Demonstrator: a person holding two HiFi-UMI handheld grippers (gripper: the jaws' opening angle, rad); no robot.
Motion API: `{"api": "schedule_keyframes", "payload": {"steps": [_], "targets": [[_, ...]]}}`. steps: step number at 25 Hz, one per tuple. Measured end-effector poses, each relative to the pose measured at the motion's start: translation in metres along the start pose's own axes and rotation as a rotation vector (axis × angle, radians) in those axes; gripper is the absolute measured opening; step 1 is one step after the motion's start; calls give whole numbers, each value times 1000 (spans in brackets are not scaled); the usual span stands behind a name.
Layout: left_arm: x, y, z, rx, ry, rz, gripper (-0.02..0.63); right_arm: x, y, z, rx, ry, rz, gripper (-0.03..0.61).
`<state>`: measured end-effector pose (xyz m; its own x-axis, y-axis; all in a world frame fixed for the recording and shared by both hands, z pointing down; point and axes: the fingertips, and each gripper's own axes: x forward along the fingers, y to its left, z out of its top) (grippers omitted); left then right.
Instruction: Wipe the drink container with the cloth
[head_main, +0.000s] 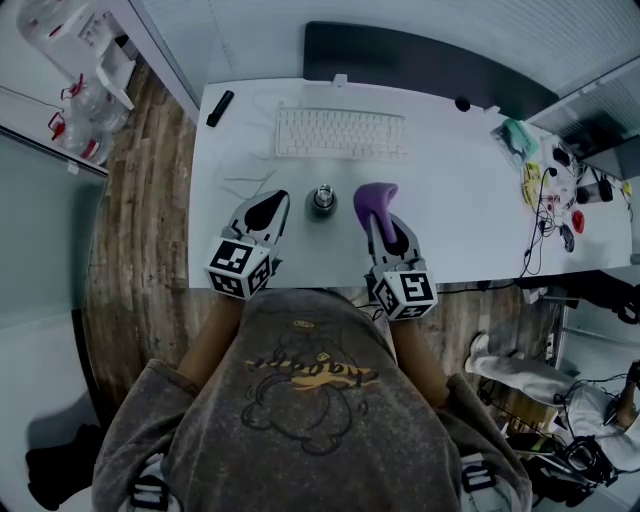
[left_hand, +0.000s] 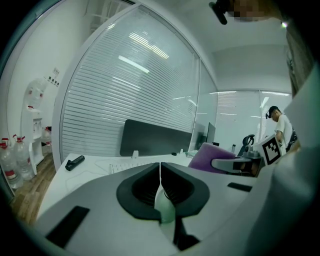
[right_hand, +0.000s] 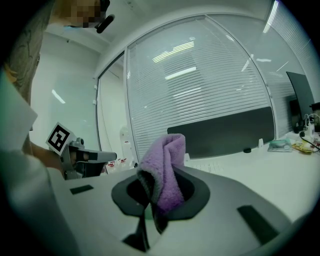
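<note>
A small dark metal drink container (head_main: 322, 200) stands upright on the white desk (head_main: 450, 220), between my two grippers. My left gripper (head_main: 266, 208) rests just left of it, jaws shut with nothing between them; in the left gripper view (left_hand: 160, 167) the two pads meet along a thin seam. My right gripper (head_main: 378, 205) sits just right of the container, shut on a purple cloth (head_main: 374, 202). The same cloth (right_hand: 165, 167) stands up, folded, out of the right gripper's (right_hand: 159, 190) jaws in the right gripper view. Neither gripper touches the container.
A white keyboard (head_main: 340, 133) lies behind the container, with a dark monitor (head_main: 420, 62) at the desk's far edge. A black remote-like object (head_main: 220, 107) sits at the far left corner. Cables and small items (head_main: 555, 190) clutter the right end. Water bottles (head_main: 75, 120) stand on the floor left.
</note>
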<state>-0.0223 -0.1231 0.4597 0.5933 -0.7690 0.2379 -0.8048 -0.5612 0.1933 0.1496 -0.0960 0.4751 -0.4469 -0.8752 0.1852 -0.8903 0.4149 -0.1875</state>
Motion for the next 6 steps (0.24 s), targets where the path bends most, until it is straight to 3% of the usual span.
{"api": "schedule_keyframes", "payload": {"steps": [6], "targets": [[1,-3,-3,-9,3,0,25,-1,-3,-1,1,4,-1,48]]}}
